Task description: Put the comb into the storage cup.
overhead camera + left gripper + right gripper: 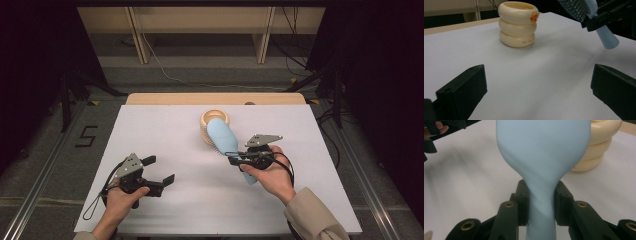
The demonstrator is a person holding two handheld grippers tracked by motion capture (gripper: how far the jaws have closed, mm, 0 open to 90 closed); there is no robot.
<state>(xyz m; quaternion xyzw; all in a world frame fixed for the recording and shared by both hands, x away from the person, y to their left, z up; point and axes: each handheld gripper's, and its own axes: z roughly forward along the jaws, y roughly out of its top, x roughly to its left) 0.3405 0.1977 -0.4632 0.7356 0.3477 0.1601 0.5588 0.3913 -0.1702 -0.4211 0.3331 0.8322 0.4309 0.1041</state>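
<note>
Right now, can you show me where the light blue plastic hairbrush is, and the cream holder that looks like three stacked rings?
light blue plastic hairbrush (543,150): right gripper view, on the smooth back of its head.
cream three-ring holder (517,29): left gripper view, on its middle ring.

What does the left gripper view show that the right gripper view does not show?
The left gripper view alone shows the brush's bristles, the orange mark on the cream holder, and the left tool, whose jaws stand wide apart with bare table between them. The right gripper view alone shows the smooth back of the brush head and the right tool clamped on the neck. Both show the blue brush, the cream holder and the white table.
</note>
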